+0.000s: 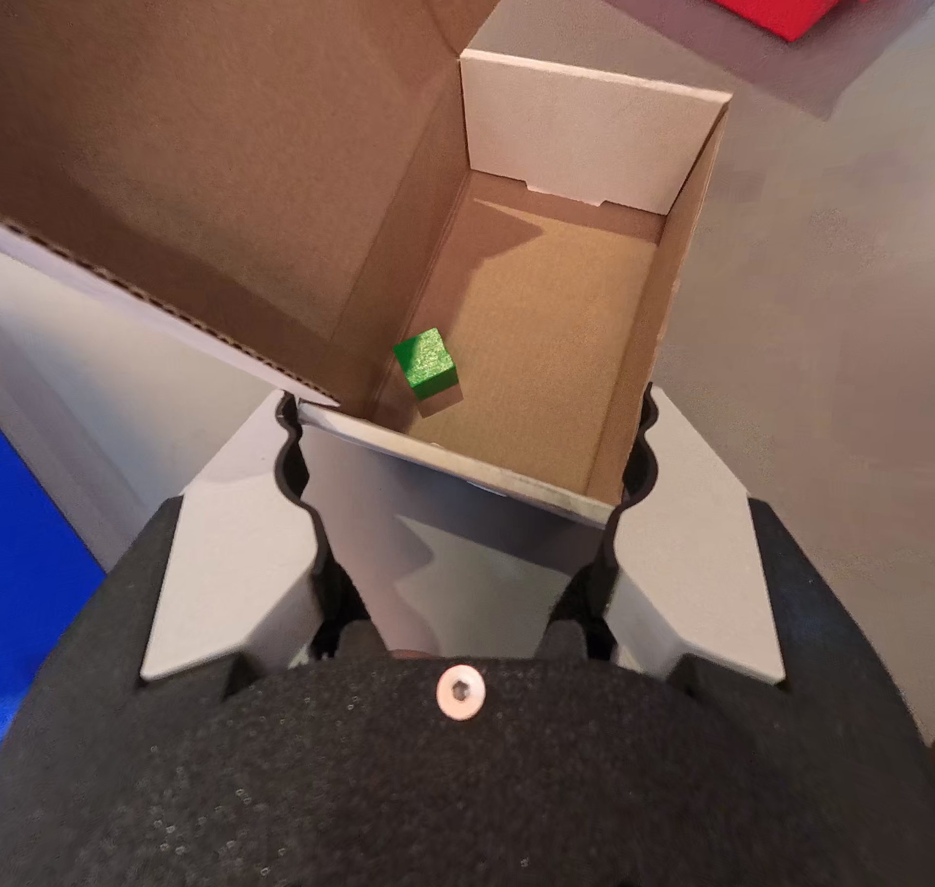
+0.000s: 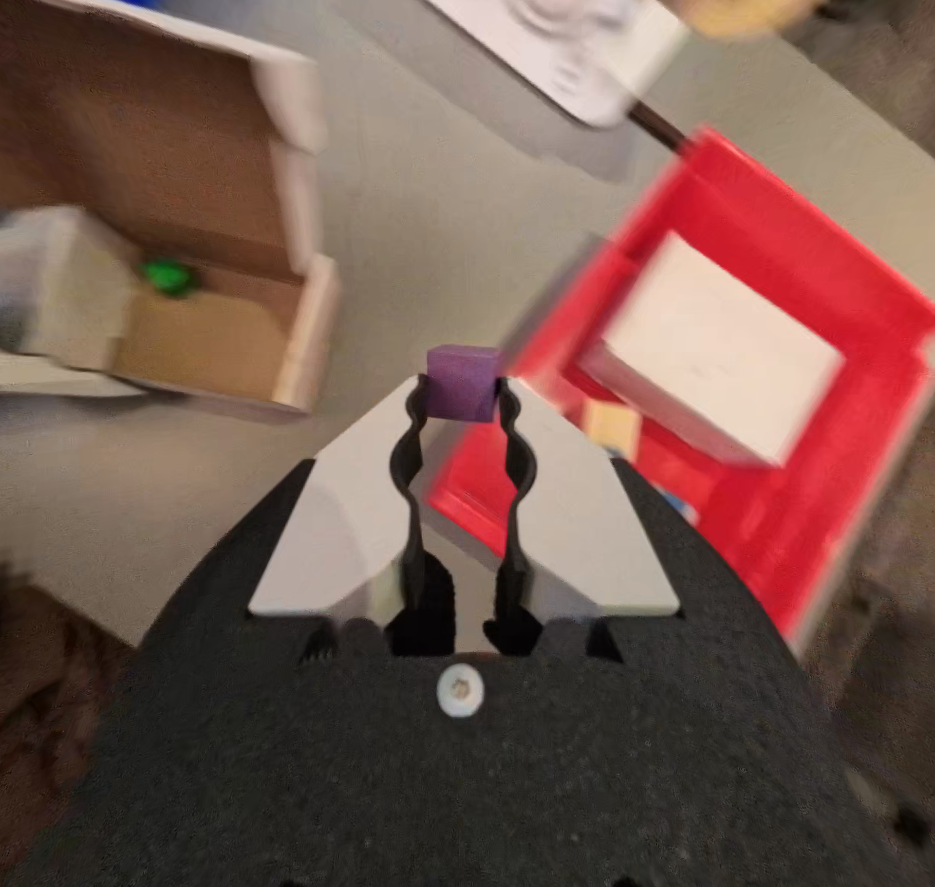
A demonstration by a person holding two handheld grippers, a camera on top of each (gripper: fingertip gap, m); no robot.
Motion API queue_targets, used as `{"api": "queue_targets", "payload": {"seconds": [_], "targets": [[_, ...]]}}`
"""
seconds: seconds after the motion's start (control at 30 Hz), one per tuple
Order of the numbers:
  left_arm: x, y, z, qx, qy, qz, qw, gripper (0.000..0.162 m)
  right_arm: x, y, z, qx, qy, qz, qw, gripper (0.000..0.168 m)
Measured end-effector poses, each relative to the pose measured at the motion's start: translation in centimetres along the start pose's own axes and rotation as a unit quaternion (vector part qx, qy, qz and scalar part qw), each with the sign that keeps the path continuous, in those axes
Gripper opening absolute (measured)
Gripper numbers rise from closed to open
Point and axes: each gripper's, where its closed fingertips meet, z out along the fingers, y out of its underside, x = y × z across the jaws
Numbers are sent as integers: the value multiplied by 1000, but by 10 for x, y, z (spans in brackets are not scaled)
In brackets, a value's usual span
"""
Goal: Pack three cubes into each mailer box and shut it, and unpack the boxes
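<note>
We see 1 green cube point(image 1: 426, 363) in the open mailer box point(image 1: 637, 316), at 7 o'clock on its floor. Our left gripper point(image 1: 468, 450) is clamped across the box's near end. Our right gripper point(image 2: 460, 391) pinches a purple cube point(image 2: 459, 388); at 3 o'clock a red bin point(image 2: 789, 276) holds a closed white box point(image 2: 718, 352).

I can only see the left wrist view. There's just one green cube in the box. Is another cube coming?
Observer: Yes. The right gripper is pinching a purple cube at its fingertips.
Operator: Is it over the box?
Observer: Not yet. The right wrist view shows it between the mailer box and the red bin.
Operator: What's inside that bin?
Observer: A closed white box, with a tan cube beside it.
</note>
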Motion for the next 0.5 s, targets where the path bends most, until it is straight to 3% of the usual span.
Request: {"api": "queue_targets", "payload": {"seconds": [0.1,0.2,0.4,0.5], "targets": [[0,-1,1,6,12,13,1000,127,84,82,10,-106,28,80,991,27],[0,-3,2,9,19,12,1000,127,100,137,24,-222,-2,56,973,27],[1,-4,3,5,13,18,1000,127,107,177,42,-380,-5,59,923,28],[3,-5,4,3,11,22,1000,127,116,178,59,-377,14,79,923,27]]}}
